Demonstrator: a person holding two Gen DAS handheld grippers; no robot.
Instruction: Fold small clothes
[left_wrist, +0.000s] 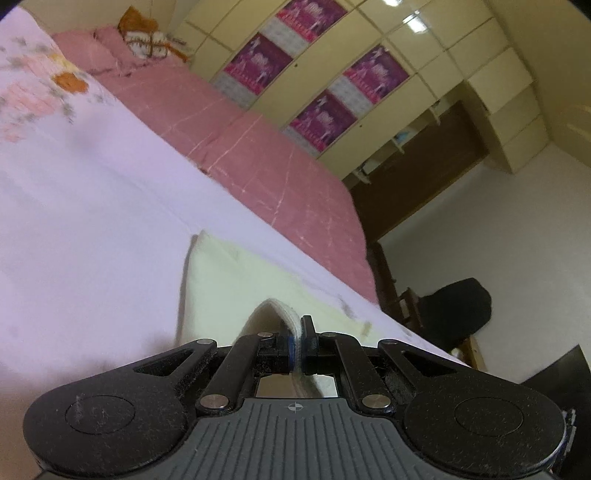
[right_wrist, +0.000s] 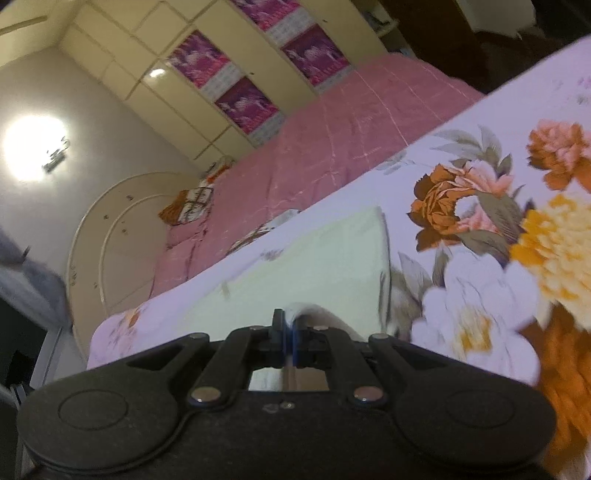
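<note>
Both jaws clamp garment (left_wrist: 236, 284) edge; axis seemingly away.

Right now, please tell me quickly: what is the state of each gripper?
Left gripper: closed, holding the cloth edge.
Right gripper: closed, holding the cloth edge.

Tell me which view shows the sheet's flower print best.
The right wrist view: large orange, yellow and white blooms on the floral sheet fill its right side, beside the cream garment. The left wrist view shows only a small blurred patch at its upper left.
</note>
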